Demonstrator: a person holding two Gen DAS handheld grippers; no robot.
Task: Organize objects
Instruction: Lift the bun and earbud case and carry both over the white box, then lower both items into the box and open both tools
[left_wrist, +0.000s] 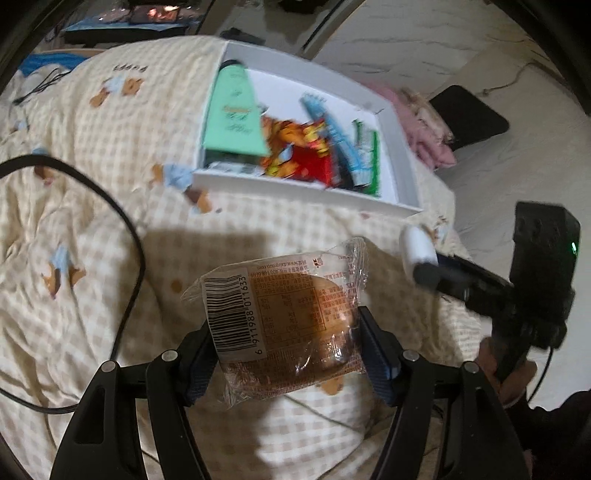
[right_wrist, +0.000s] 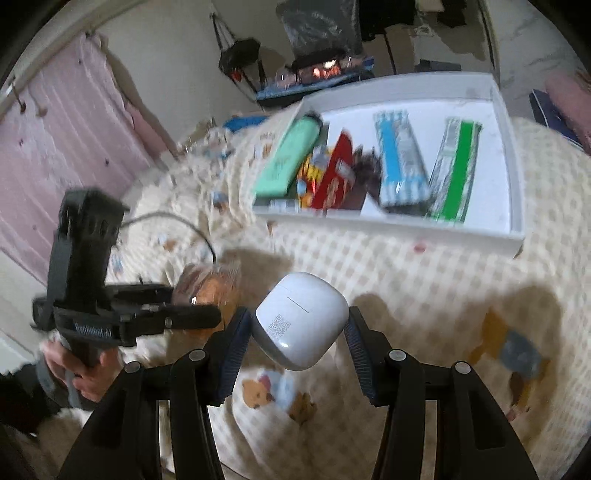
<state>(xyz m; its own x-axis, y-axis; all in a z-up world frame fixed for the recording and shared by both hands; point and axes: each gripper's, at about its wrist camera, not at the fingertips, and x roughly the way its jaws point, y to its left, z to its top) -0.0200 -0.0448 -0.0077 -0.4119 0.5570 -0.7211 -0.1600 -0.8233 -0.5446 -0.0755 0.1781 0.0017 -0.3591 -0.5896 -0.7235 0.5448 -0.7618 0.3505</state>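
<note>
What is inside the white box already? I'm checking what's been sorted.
The white box holds a mint-green pack, a red snack bag, a blue-striped packet and a green-striped packet; anything beneath them is covered.

On the wrapped bun (left_wrist: 291, 325), a barcode with 6 911988 011633 is printed. A QR code, unreadable, is seen on the white earbud case (right_wrist: 301, 319). Other print is blurred.

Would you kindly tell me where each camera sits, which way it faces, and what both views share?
Left wrist: on the left gripper, looking down at its clear-wrapped brown bun; right gripper at right.
Right wrist: on the right gripper, looking down at its white rounded plastic case; left gripper and hand at left.
Shared: white shallow box of packets, checked bear-print quilt.
</note>
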